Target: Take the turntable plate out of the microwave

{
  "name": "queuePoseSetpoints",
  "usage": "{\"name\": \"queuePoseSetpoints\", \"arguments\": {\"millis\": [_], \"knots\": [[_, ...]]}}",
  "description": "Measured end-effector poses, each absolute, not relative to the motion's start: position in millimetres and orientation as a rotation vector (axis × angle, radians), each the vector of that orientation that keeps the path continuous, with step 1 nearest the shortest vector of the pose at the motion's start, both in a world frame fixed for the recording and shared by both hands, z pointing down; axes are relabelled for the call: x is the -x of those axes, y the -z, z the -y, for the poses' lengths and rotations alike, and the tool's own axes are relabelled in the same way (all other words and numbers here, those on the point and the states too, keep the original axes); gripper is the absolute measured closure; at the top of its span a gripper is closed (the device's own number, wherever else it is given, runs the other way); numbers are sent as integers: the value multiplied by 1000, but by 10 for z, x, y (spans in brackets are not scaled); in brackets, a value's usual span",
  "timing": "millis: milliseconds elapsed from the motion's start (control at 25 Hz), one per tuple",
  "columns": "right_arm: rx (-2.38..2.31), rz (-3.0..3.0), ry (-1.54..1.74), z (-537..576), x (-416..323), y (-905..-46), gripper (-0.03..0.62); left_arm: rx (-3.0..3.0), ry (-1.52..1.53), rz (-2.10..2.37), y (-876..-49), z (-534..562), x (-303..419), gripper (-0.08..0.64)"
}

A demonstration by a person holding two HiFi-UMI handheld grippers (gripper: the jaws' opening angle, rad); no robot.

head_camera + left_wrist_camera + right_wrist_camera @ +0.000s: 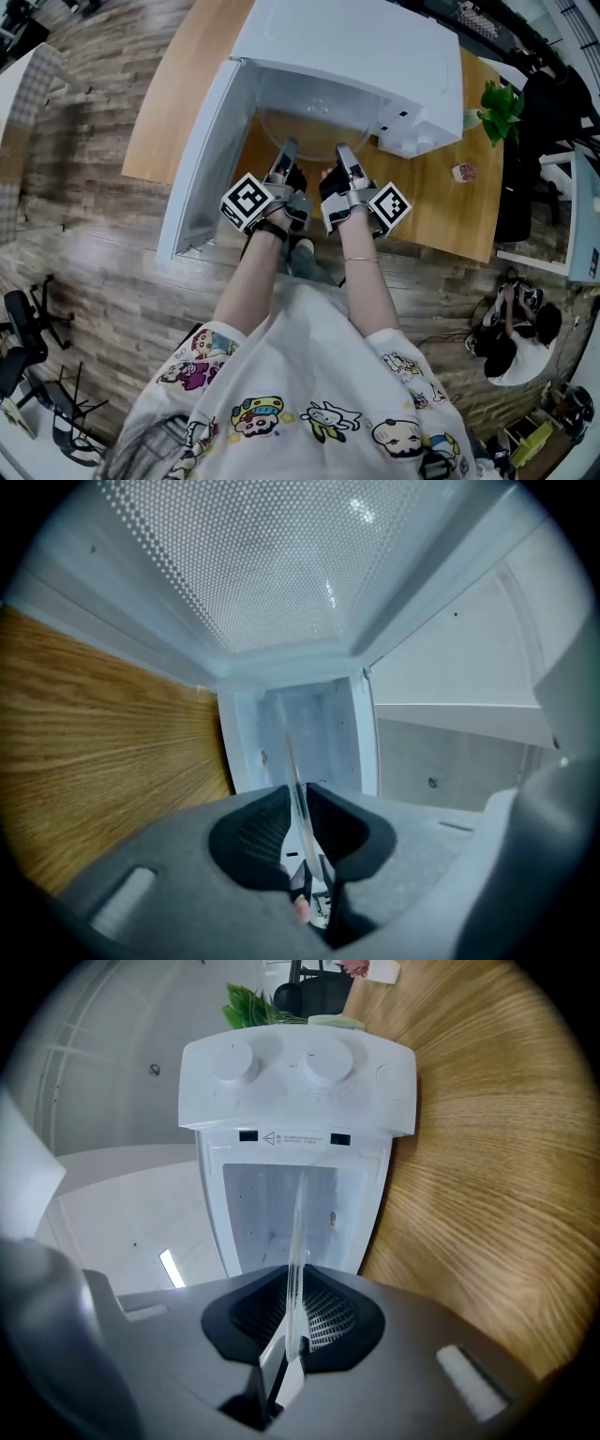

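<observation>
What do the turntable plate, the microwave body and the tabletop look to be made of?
The turntable plate looks like clear glass: thin and see-through edge-on. The microwave body is smooth, white, slightly glossy; painted metal or plastic, hard to tell. The tabletop shows brown grain: wood or wood-look laminate.

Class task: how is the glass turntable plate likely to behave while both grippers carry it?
Probably stiff: the turntable plate runs straight, unbent, from the left gripper and right gripper. Likely slippery and fragile: clear smooth glass, pinched only at its rim.
</observation>
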State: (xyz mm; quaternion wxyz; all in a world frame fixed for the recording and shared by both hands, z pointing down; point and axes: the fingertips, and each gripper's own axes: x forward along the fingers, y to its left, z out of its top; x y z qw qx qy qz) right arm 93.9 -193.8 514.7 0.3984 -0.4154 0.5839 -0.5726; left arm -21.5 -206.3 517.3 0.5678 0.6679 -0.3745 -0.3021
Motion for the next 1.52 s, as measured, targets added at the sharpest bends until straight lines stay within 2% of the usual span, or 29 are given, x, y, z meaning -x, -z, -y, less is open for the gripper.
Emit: {"name": "queuePoseSetpoints", "arguments": {"millis": [1080, 1400, 1520], "knots": [[1033, -1486, 1419, 843, -899, -4818, 543, -1574, 745, 868, -4836, 964, 264, 511], [1050, -1497, 1377, 541, -949, -4533, 541, -1555, 816, 748, -4472, 701, 128, 511], [1060, -1483, 1361, 460, -971, -4459, 542, -1593, 749, 762, -4468, 646, 128, 511]]}}
